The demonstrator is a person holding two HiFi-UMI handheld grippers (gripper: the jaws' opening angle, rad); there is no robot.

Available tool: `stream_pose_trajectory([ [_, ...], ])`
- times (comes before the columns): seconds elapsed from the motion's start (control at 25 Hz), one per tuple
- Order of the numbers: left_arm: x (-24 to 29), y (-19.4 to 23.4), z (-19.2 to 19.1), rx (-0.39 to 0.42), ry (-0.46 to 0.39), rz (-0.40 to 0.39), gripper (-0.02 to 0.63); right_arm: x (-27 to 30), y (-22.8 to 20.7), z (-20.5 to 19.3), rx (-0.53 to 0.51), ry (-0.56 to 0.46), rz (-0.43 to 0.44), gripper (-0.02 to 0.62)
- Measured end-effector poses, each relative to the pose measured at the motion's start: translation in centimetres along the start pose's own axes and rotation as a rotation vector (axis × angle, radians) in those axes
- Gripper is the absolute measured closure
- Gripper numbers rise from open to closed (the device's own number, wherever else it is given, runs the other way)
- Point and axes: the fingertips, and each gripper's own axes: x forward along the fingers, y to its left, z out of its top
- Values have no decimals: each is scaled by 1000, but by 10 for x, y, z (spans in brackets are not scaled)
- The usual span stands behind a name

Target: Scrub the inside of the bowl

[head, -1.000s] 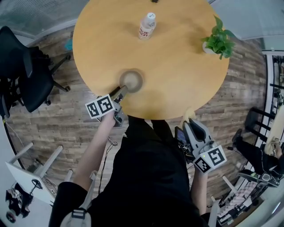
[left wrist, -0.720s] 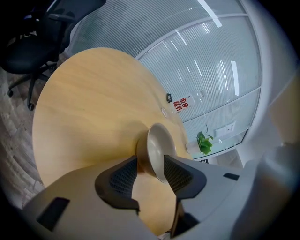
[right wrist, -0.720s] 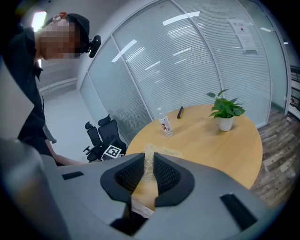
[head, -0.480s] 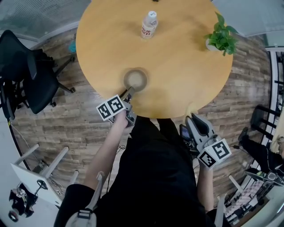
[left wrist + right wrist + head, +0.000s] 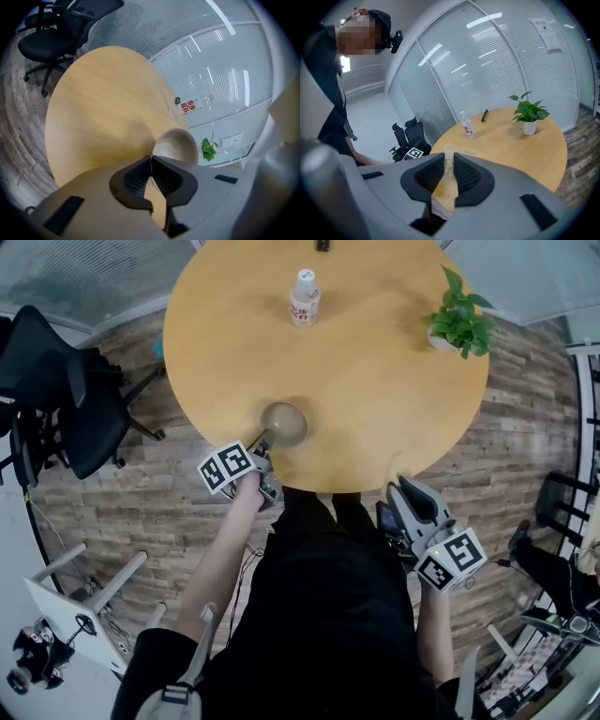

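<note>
A beige bowl sits near the front edge of the round wooden table. My left gripper reaches it from the near left. Its jaws have just been closing and now pinch the bowl's near rim. In the left gripper view the rim runs between the pads of the left gripper, with the bowl's pale inside beyond them. My right gripper hangs off the table's front edge to the right. It is shut on a straw-coloured fibrous scrub pad.
At the back of the table stand a plastic bottle and a potted green plant. A small dark object lies at the far edge. A black office chair stands on the wooden floor to the left.
The left gripper has come in to the bowl and its jaws have closed on the near rim. The right gripper with the pad has hardly moved.
</note>
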Motion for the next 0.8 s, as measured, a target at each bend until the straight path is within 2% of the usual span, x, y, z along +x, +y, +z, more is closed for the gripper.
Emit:
stream_pose_trajectory([
  [0.16, -5, -14, -22, 55, 37, 39, 583, -5, -8, 1, -11, -13, 54, 540],
  [0.48, -9, -67, -72, 180, 3, 80, 584, -39, -52, 14, -7, -70, 138, 540],
  [0.64, -11, -92, -100, 209, -3, 93, 584, -57, -72, 23, -37, -82, 180, 540],
  [0.8, -8, -113, -125, 236, -8, 106, 584, -60, -64, 25, -104, -60, 313, 540],
])
